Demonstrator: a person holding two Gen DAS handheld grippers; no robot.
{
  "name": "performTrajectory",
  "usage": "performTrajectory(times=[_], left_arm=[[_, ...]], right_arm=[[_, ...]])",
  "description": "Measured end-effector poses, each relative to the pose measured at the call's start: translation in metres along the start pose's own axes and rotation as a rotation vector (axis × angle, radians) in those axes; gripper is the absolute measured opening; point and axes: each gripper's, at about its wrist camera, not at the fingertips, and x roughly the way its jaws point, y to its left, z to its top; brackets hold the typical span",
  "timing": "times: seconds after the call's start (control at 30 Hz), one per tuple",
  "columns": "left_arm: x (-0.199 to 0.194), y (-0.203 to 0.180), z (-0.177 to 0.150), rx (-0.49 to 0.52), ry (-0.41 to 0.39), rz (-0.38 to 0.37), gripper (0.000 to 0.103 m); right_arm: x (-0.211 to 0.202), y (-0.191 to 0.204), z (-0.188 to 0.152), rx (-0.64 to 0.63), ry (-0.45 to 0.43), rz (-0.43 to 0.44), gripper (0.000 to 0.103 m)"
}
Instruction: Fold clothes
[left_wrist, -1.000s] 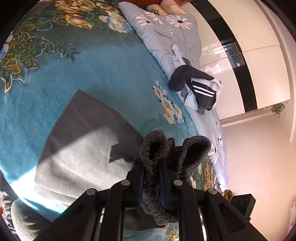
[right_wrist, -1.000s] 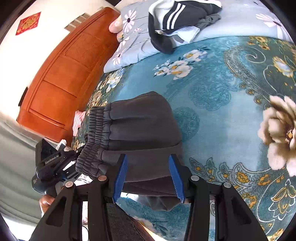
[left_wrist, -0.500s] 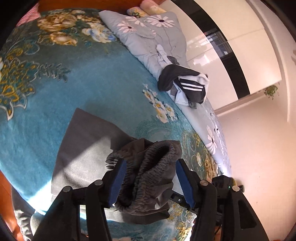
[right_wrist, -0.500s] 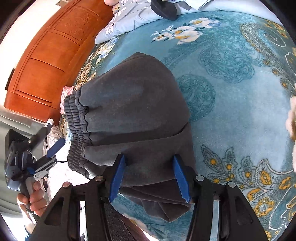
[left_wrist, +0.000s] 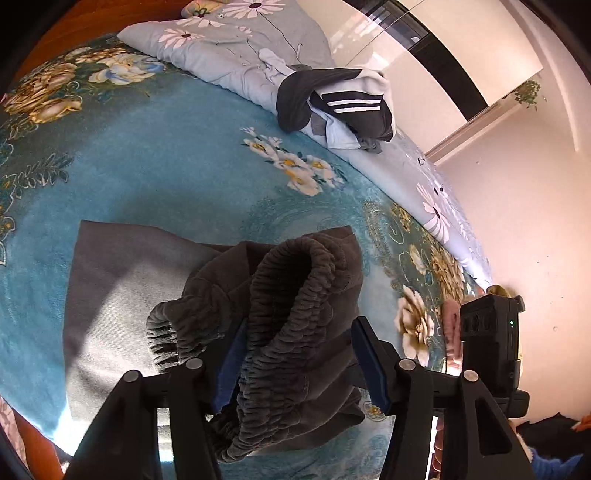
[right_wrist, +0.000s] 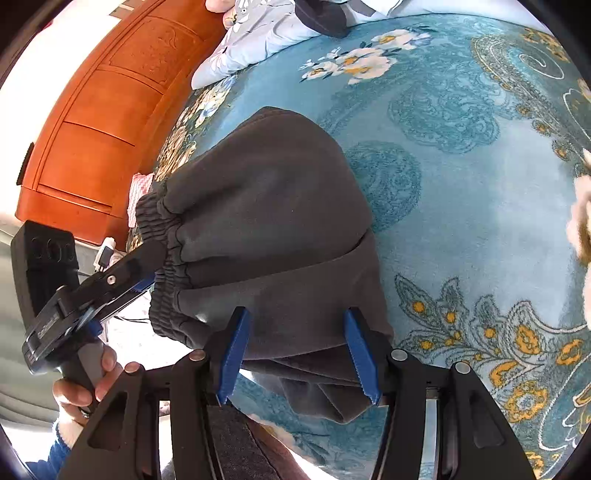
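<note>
Dark grey sweatpants (right_wrist: 269, 221) lie folded over on the teal floral blanket (right_wrist: 461, 206). In the left wrist view their bunched elastic waistband (left_wrist: 291, 317) lies between the fingers of my open left gripper (left_wrist: 301, 365); the flat pant leg (left_wrist: 122, 295) stretches left. My right gripper (right_wrist: 299, 354) is open, its blue pads either side of the folded edge, not pinching it. The left gripper also shows in the right wrist view (right_wrist: 122, 284), at the waistband.
A heap of dark striped and pale clothes (left_wrist: 336, 107) sits on a grey daisy-print quilt (left_wrist: 236, 48) at the bed's far side. An orange wooden headboard (right_wrist: 103, 122) stands at the left. A white wardrobe and pink wall lie beyond the bed.
My left gripper has opened and let the waistband drop onto the pants. The folded-over top part has settled lower on the bed. My right gripper stays open at the fold.
</note>
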Motion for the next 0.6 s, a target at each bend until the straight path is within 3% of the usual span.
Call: performTrajectory(times=[0.03,0.07,0.13,0.27,0.43,0.6], left_arm=[[-0.001,-0.002,0.0,0.0,-0.003,0.009,0.03],[-0.001,-0.004,0.0,-0.001,-0.005,0.019,0.022],[-0.006,-0.006,-0.001,-0.008,-0.016,0.03,0.017],[-0.031,0.003,-0.001,-0.059,-0.058,0.02,0.015],[-0.036,0.03,-0.011,-0.12,-0.039,0.076,0.016],[-0.041,0.058,-0.021,-0.18,-0.02,0.133,0.023]], right_arm=[[-0.002,0.001,0.001,-0.002,-0.006,0.003,0.056],[-0.004,0.001,0.001,-0.004,-0.012,0.005,0.056],[-0.008,0.003,0.003,-0.008,-0.025,0.011,0.056],[-0.016,0.006,0.006,-0.015,-0.05,0.021,0.056],[-0.024,0.011,0.01,-0.03,-0.077,0.036,0.056],[0.013,0.03,0.012,-0.082,0.002,0.015,0.056]])
